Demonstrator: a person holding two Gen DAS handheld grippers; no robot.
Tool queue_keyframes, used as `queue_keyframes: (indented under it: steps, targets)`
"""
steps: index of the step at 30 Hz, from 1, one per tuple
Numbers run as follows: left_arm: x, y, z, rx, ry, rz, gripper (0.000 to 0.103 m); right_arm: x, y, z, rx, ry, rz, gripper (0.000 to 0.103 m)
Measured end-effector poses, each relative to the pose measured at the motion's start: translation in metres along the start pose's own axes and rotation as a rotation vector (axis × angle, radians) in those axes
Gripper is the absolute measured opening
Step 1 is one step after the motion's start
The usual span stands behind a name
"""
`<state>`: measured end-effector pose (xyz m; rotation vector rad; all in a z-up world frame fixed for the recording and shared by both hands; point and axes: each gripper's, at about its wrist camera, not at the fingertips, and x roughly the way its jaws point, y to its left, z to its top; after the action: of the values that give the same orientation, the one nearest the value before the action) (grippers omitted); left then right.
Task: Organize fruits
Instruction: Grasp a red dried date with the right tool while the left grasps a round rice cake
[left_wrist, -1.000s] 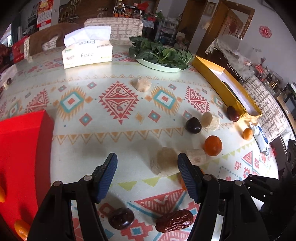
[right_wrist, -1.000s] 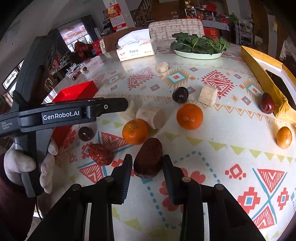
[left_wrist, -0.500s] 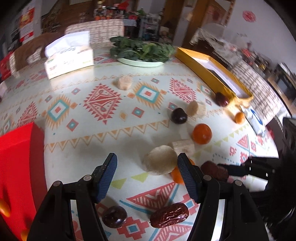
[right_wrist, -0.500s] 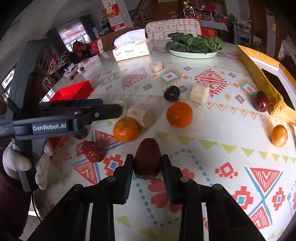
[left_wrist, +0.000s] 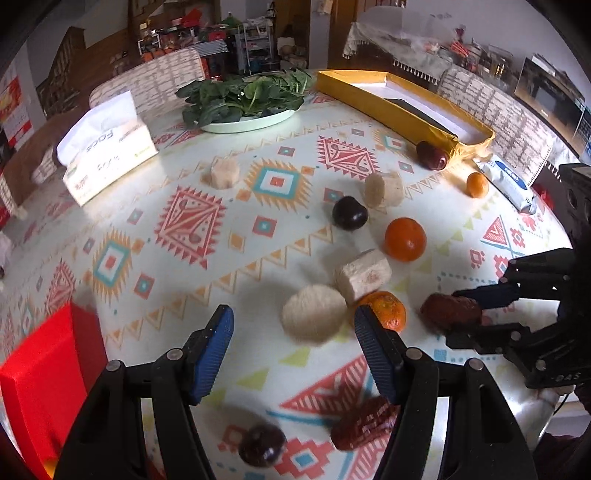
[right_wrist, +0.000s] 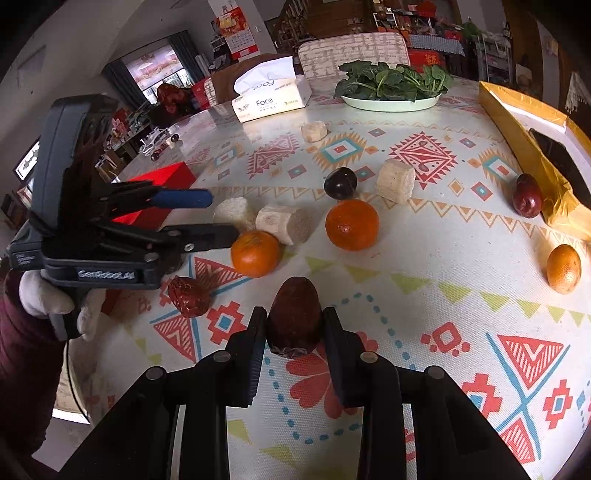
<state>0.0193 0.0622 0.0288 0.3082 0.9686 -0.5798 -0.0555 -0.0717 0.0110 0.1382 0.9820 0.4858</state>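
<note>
"face" on tissue box (right_wrist: 271, 99), "genrobot.ai" on left gripper (right_wrist: 207, 218)

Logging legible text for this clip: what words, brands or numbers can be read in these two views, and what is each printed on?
"Face": on the tissue box, clearest in the right wrist view.
"GenRobot.AI": on the body of the left gripper, blurred but readable.
Small white label on the gripper's rear corner: too blurred to read.
Small print on the tissue box: too small.
Blue and white packet: print unreadable.
Wall calendar: unreadable.
</note>
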Motion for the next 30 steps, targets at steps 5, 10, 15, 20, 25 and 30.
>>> queue_keyframes:
  steps: [5,10,15,20,25,30]
  targets:
    - [0.0,0.006,-0.002,0.006,0.017,-0.081,0.067,-0.001,-0.002,0.0,-0.01,0.011,0.021,0.033]
    - [0.003,0.016,-0.013,-0.001,0.063,-0.028,0.067,-0.004,-0.008,0.001,-0.027,0.008,-0.031,0.033]
    - [0.014,0.005,-0.006,0.035,0.076,-0.004,0.067,-0.006,-0.022,0.004,0.019,-0.001,-0.006,0.033]
    - [0.018,-0.01,0.007,0.06,0.04,-0.003,0.066,-0.007,-0.02,0.003,0.015,-0.006,-0.015,0.034]
    - [0.018,-0.012,0.004,0.014,0.038,0.018,0.035,-0.008,-0.016,0.001,0.001,-0.01,-0.035,0.033]
    - [-0.006,-0.001,-0.007,-0.097,-0.04,0.023,0.035,-0.01,-0.014,-0.001,0.025,-0.013,-0.041,0.033]
